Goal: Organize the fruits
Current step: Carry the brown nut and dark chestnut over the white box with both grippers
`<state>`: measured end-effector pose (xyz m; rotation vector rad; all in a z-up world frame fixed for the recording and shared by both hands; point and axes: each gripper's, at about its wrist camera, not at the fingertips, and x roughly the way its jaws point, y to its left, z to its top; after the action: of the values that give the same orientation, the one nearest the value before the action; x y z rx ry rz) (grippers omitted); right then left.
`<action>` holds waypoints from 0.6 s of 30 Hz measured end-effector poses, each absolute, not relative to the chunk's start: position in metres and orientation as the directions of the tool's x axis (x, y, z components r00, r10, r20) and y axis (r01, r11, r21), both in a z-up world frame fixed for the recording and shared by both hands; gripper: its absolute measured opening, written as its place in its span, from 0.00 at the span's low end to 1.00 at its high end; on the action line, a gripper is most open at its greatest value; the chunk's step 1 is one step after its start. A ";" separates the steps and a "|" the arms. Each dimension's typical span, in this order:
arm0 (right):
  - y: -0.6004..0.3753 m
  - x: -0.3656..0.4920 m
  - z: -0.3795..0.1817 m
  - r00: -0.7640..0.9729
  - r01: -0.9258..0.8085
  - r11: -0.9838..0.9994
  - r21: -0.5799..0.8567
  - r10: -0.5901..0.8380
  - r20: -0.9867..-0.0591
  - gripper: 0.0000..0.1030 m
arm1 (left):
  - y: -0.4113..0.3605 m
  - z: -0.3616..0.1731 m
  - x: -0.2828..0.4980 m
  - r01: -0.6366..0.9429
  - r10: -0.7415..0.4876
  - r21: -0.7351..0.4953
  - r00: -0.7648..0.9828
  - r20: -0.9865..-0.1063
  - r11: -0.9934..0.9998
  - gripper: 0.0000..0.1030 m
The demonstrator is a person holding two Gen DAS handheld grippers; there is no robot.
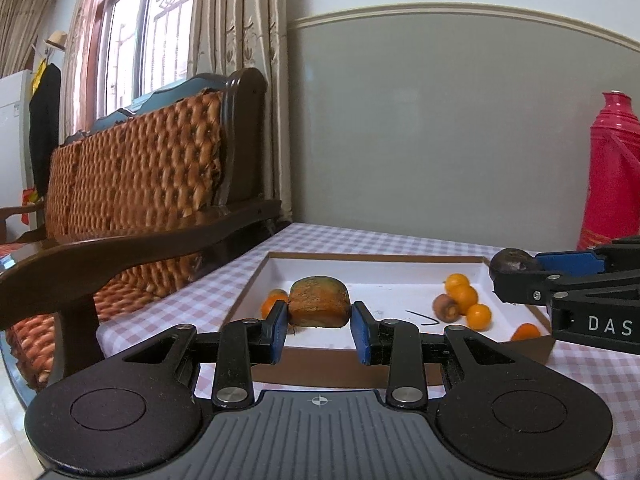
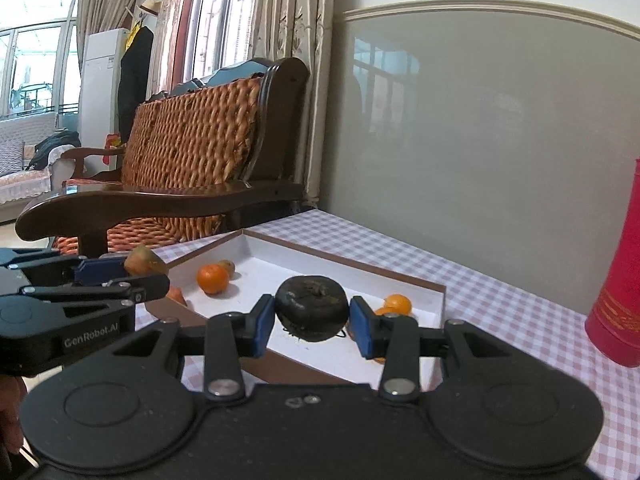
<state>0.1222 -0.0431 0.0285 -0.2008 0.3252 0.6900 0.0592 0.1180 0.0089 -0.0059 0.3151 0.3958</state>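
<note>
My left gripper (image 1: pixel 319 330) is shut on a brown-orange fibrous fruit (image 1: pixel 318 301), held over the near edge of a shallow white tray (image 1: pixel 372 270). My right gripper (image 2: pixel 312 326) is shut on a dark, almost black round fruit (image 2: pixel 312 307), held above the same tray (image 2: pixel 344 262). Small orange fruits (image 1: pixel 464 294) and a brown kiwi-like fruit (image 1: pixel 446 307) lie in the tray's right part. Another orange fruit (image 1: pixel 272 304) lies behind the held fruit. In the right wrist view an orange fruit (image 2: pixel 213 278) lies at the tray's far left, and the left gripper (image 2: pixel 120 276) shows with its fruit (image 2: pixel 145 261).
The tray sits on a pink checked tablecloth (image 1: pixel 400 240). A tall red thermos (image 1: pixel 614 172) stands at the right. A wooden armchair with a woven back (image 1: pixel 136 184) stands close to the table's left side. A grey wall (image 1: pixel 440 120) is behind the table.
</note>
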 end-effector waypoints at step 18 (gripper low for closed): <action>-0.025 0.177 0.031 0.771 -0.585 0.809 -0.058 0.532 -0.350 0.32 | 0.152 0.018 0.125 -0.372 0.370 0.049 0.883 -0.290 0.927 0.33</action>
<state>0.1772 -0.0247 0.0307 -0.1679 0.3285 0.6088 0.1249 0.1523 0.0184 -0.0076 0.3002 0.3858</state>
